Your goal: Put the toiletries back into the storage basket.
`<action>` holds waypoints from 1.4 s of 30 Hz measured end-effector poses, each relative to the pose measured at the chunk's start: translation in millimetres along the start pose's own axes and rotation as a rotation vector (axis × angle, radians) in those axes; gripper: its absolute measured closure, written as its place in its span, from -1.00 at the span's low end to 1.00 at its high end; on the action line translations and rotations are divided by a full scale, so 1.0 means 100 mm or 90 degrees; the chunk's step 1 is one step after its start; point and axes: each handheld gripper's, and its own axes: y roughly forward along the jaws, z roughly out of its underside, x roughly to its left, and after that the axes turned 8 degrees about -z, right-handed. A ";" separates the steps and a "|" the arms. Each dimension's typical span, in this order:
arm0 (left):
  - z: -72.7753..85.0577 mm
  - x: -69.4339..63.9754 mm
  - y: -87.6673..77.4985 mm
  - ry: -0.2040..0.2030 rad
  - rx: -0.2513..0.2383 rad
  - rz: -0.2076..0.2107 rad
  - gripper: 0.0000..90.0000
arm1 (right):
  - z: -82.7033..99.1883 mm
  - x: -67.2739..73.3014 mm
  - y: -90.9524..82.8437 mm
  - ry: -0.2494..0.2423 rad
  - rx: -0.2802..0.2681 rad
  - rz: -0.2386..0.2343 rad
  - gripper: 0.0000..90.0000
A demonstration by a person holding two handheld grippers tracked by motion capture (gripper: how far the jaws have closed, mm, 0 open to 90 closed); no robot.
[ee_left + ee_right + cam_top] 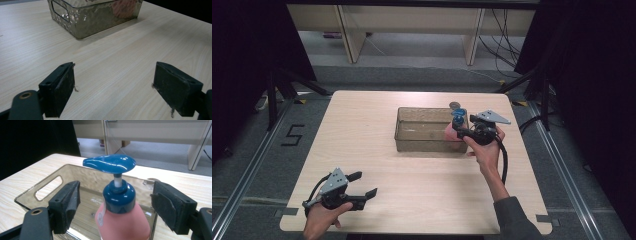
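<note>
One pump bottle, one bin, two grippers.

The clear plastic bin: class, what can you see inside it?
Inside the clear bin stands a pink pump bottle with a blue pump head, at the end near the right gripper. The bottle's base is out of frame.

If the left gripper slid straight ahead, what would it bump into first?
Probably the clear plastic bin. The open left gripper points toward its near corner, with bare light wooden table between.
</note>
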 end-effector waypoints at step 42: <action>0.00 0.00 -0.01 0.005 0.000 -0.004 -0.62 | 0.14 0.23 -0.41 -0.015 -0.002 -0.040 -0.52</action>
